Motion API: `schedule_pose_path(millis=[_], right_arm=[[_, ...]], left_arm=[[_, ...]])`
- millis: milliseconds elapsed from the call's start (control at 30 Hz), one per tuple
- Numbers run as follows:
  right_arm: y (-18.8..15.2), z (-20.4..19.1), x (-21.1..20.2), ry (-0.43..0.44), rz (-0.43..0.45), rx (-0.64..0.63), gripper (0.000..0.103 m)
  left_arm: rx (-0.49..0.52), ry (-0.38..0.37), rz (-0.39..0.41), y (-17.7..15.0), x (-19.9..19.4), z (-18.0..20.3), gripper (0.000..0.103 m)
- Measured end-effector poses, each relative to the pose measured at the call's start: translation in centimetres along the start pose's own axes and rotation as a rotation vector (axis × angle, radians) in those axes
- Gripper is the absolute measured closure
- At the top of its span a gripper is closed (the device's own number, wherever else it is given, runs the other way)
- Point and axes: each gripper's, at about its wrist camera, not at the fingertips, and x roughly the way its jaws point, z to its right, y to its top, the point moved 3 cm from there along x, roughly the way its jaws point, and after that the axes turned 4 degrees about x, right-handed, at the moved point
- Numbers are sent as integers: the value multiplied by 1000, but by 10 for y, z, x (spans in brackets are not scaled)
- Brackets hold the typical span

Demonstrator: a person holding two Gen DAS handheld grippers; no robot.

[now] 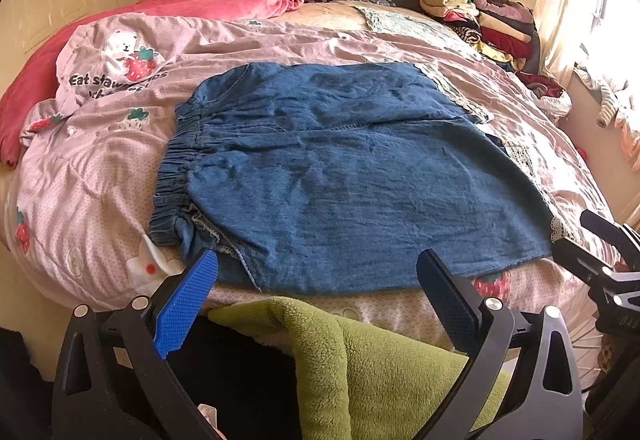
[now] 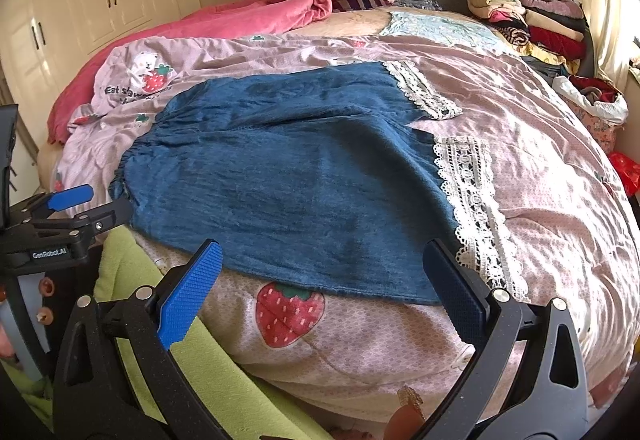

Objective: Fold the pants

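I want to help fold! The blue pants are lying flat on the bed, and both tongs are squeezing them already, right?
Not quite. The blue pants do lie flat on the bed, but neither tool grips them. The right wrist view shows the right tongs open and empty over the near edge, and the left wrist view shows the left tongs open too.

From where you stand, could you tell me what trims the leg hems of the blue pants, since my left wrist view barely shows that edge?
Observer: White lace runs along both hems of the blue pants, clear in the right wrist view.
Operator: Thank you. Is the right gripper closed?
Observer: No, the right gripper is open and empty, near the pants' front edge.
Operator: What is printed on the quilt just below that edge?
Observer: A whole strawberry on the pink quilt.
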Motion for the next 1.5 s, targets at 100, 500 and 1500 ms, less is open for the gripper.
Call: schedule_pose_path(millis=[100,500,1500], right_arm=[[4,9,2,-15,7,-3,8],[59,113,47,-91,-38,69,8],[94,176,157,-129,-177,-33,77]], left_arm=[[6,-16,-5,1,5,3,4],[51,-41,-32,36,58,-2,4],[82,-16,-154,29,127,-2,4]])
